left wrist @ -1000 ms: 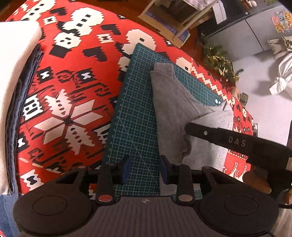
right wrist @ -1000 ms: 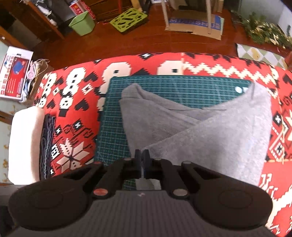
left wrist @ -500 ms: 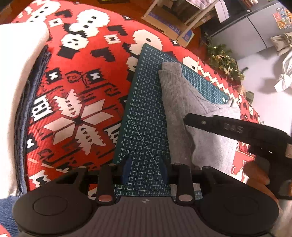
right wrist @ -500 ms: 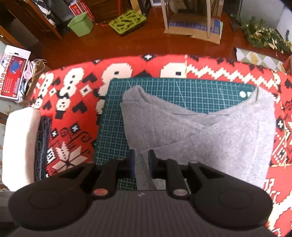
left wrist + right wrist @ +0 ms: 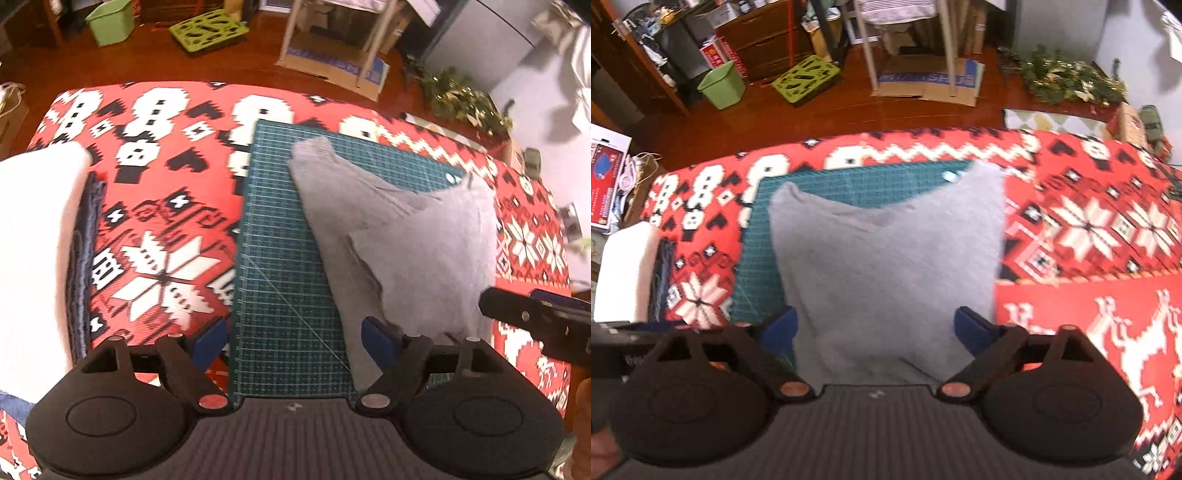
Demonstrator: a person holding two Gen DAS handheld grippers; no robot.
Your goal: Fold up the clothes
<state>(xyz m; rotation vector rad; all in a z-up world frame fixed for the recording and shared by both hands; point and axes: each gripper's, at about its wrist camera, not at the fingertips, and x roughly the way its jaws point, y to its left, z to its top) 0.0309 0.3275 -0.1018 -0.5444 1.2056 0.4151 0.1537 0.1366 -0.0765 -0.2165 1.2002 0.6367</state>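
A grey garment (image 5: 399, 240) (image 5: 886, 266) lies folded on a green cutting mat (image 5: 277, 295) (image 5: 849, 182), its two far corners pointing away from me. My left gripper (image 5: 295, 341) hangs open above the mat's near edge, its right finger beside the garment's left edge. My right gripper (image 5: 877, 330) stands open above the garment's near part, with nothing between its fingers. In the left wrist view the right gripper's black body (image 5: 535, 321) shows at the right edge.
The mat rests on a red, white and black patterned cloth (image 5: 159, 229) (image 5: 1089, 229). A stack of folded white and dark blue clothes (image 5: 37, 251) (image 5: 624, 273) sits at the left. Beyond the table are a wooden floor, green bins (image 5: 722, 85) and cardboard (image 5: 927, 79).
The right gripper opened and let go of the grey garment, which now lies flat. The left gripper's fingers spread wider. Both views pulled back and up.
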